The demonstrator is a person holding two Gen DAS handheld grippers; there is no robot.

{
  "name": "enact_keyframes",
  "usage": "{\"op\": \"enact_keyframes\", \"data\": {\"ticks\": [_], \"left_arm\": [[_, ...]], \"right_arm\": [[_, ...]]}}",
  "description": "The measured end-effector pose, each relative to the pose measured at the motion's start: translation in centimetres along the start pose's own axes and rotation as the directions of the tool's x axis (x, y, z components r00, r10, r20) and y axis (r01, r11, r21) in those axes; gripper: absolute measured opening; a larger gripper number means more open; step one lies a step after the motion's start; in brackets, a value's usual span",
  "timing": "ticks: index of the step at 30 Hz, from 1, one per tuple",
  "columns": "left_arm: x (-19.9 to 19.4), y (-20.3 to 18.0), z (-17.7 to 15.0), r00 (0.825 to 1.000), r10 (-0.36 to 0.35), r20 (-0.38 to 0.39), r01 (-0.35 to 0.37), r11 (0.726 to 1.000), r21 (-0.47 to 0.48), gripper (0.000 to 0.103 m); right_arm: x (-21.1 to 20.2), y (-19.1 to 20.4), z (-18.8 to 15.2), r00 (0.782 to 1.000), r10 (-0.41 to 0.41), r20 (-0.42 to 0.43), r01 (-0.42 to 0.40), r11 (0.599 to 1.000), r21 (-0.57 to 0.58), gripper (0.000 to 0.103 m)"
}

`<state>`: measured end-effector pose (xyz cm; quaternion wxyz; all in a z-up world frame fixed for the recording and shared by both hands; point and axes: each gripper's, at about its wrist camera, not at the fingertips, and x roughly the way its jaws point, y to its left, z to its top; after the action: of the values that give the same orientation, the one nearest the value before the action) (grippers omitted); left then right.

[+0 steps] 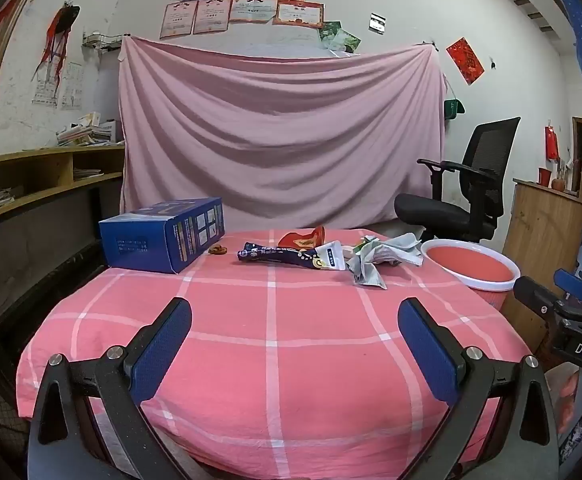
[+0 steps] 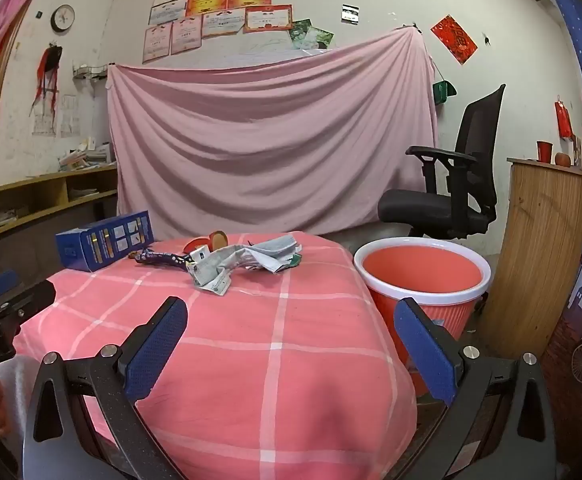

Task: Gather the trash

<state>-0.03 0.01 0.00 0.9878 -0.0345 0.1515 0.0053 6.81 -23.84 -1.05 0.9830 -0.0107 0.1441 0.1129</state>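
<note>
Trash lies at the far side of the pink checked table [image 1: 271, 340]: a dark blue snack wrapper [image 1: 279, 257], a red wrapper [image 1: 303, 238], a crumpled grey-white paper [image 1: 383, 258] and a small brown scrap [image 1: 217, 249]. The right wrist view also shows the paper [image 2: 243, 264] and the blue wrapper [image 2: 159, 258]. A red bin with a white rim [image 2: 423, 276] stands right of the table; it also shows in the left wrist view [image 1: 471, 266]. My left gripper [image 1: 295, 344] and right gripper [image 2: 291, 344] are both open and empty, over the near table edge.
A blue cardboard box [image 1: 163, 234] sits at the table's far left. A black office chair [image 1: 463, 192] stands behind the bin. A wooden cabinet [image 2: 539, 260] is at the right, shelves [image 1: 39, 184] at the left. A pink sheet [image 1: 279, 132] hangs behind.
</note>
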Motion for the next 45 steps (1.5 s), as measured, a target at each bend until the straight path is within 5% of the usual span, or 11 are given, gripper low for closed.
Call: {"op": "enact_keyframes", "data": {"ticks": [45], "left_arm": [[0.02,-0.25,0.17,1.0,-0.003,-0.003,0.003,1.0,0.005,0.101]], "right_arm": [[-0.12,-0.2,-0.02,1.0,0.0,-0.009,0.0,1.0,0.014,0.103]]}}
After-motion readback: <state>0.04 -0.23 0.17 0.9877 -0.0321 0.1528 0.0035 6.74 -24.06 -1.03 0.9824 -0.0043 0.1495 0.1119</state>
